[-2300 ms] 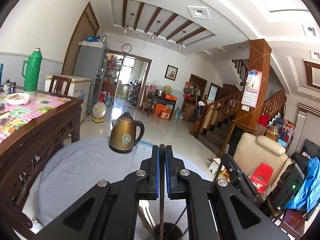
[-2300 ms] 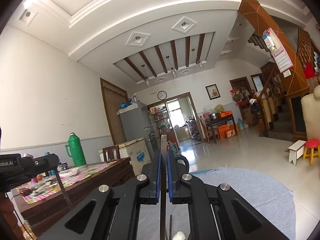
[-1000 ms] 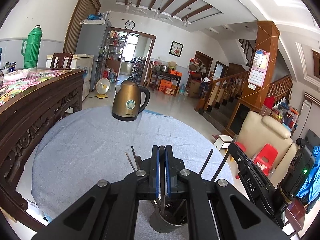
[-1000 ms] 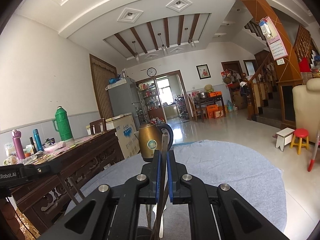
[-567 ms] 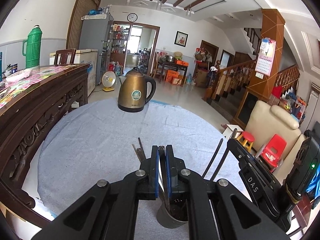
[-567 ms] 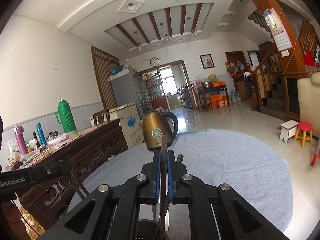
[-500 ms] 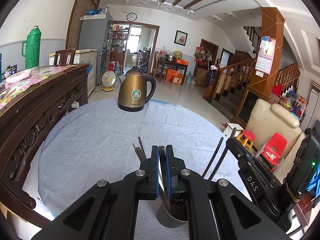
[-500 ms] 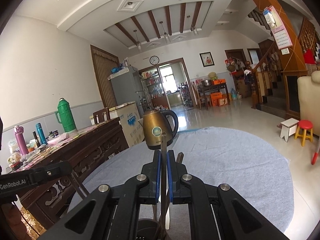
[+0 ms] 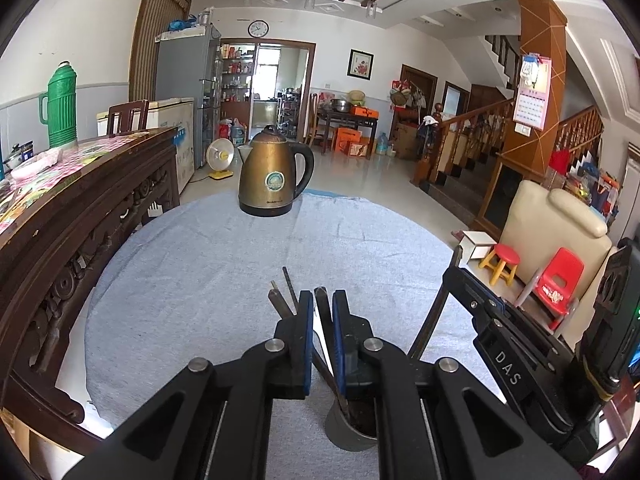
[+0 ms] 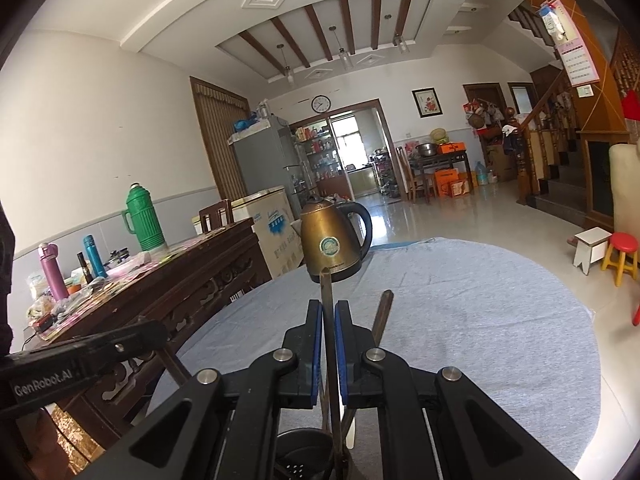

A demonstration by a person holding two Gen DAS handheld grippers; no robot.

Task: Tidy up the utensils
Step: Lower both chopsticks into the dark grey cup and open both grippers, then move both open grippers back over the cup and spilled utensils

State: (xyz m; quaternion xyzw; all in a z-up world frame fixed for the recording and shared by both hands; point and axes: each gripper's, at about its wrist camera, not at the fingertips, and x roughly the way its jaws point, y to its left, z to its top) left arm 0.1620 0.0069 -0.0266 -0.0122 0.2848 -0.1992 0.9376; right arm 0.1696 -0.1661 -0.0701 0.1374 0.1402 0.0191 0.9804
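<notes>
Both grippers over the utensil cup

The left gripper stands slightly parted around a loose chopstick; the right gripper clamps another stick. The metal cup sits directly beneath both, a kettle beyond.

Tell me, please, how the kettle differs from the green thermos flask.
The kettle is bronze and squat; the green thermos flask is tall and slim. The kettle stands on the cloth-covered round table; the flask stands on the wooden sideboard. Both are upright with side handles.
</notes>
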